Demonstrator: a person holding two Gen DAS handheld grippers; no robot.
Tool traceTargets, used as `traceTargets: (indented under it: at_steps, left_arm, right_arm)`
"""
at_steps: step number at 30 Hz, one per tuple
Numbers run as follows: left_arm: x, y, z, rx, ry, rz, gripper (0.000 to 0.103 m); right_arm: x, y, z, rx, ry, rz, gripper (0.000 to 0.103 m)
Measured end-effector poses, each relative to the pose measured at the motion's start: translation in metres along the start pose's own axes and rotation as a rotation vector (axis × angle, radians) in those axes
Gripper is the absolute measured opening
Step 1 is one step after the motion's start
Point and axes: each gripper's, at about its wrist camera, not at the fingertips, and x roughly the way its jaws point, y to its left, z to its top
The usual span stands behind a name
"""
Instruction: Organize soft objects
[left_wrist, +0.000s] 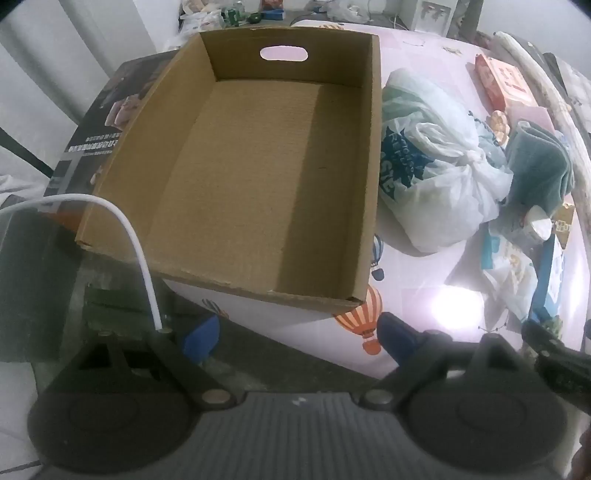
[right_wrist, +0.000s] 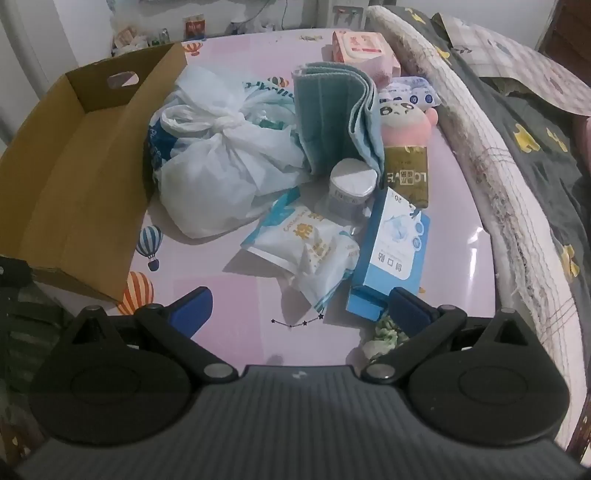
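Your cardboard box (left_wrist: 236, 177) sits on the pink balloon-print table (right_wrist: 229, 306) with nothing in it, so as far as these views show, none of the sorting is done and the whole pile is left. Beside the box's right wall lies the knotted white plastic bag (right_wrist: 218, 177), touching or nearly touching it; past that the folded teal cloth (right_wrist: 332, 118) stands on edge, then the blue carton (right_wrist: 391, 243), the cotton-pad pouch (right_wrist: 314, 247), the pink plush toy (right_wrist: 406, 125) and the small white roll (right_wrist: 351, 184), all crowded together. Both tools are spread wide and carry nothing: your left gripper (left_wrist: 295, 332) hangs at the box's near edge, your right gripper (right_wrist: 299, 306) just short of the pouch and carton. The left view alone gives you the box floor, bare to the corners; the right view alone shows the plush toy, the pink wipes pack (right_wrist: 362, 48) at the back, and a green-patterned scrap (right_wrist: 384, 336) by your right finger.
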Motion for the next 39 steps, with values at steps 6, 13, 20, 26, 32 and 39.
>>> traceTargets:
  at_steps: [6, 13, 20, 26, 32, 39]
  left_arm:
    - [-0.002, -0.002, 0.000, 0.001, 0.000, 0.001, 0.093]
    - [-0.001, -0.004, 0.002, 0.009, 0.000, 0.006, 0.093]
    - [-0.002, -0.004, 0.002, 0.012, -0.002, 0.016, 0.093]
    - [-0.002, -0.003, 0.001, 0.009, -0.002, 0.019, 0.093]
    - [-0.004, -0.005, -0.001, 0.011, -0.008, 0.019, 0.093]
    - [-0.007, -0.008, -0.004, 0.014, -0.015, 0.022, 0.093]
  right_arm:
    - [-0.001, -0.003, -0.002, -0.001, 0.001, 0.014, 0.102]
    - [0.001, 0.000, 0.007, -0.025, 0.005, 0.002, 0.102]
    - [0.001, 0.003, 0.009, -0.039, -0.005, 0.013, 0.102]
    - [0.001, 0.004, 0.007, -0.039, 0.001, 0.023, 0.102]
    - [0.001, 0.003, 0.008, -0.037, 0.001, 0.025, 0.102]
    - [-0.002, 0.002, 0.005, -0.030, -0.003, 0.031, 0.102]
